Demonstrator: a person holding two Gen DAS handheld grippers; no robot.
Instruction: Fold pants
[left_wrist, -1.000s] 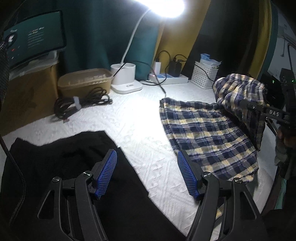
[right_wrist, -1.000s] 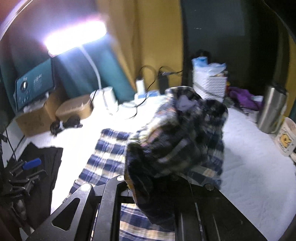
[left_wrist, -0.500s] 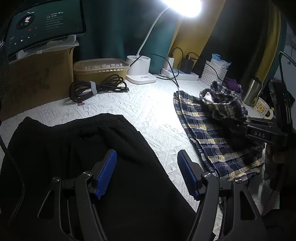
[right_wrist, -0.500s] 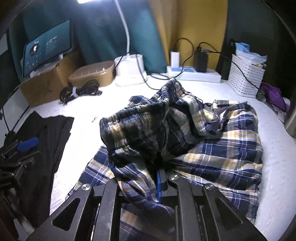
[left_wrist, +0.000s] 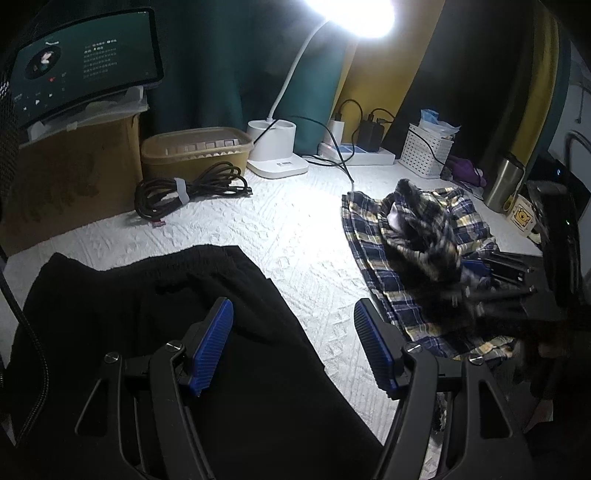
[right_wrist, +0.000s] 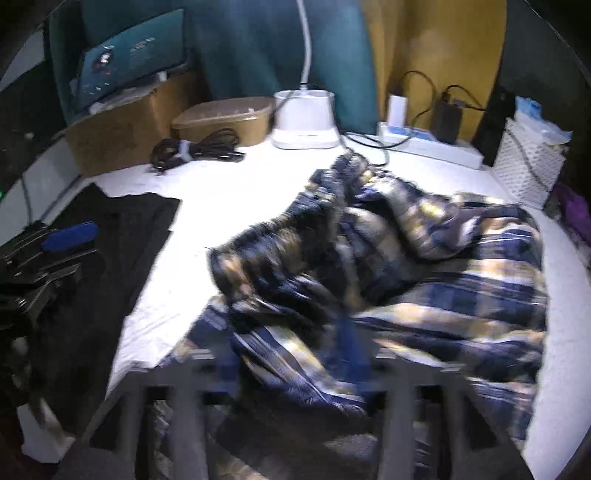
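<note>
blue-yellow checked cloth pants lie bunched on white bumpy table cover. right gripper just opened, cloth btwn jaws, might snag. left gripper apart, empty, over black pants.

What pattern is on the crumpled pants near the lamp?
Navy, white and yellow plaid pants, clearest in the left wrist view.

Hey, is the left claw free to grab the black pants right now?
Probably yes: the left claw hangs open and empty right over the black pants, nothing lying between them.
</note>
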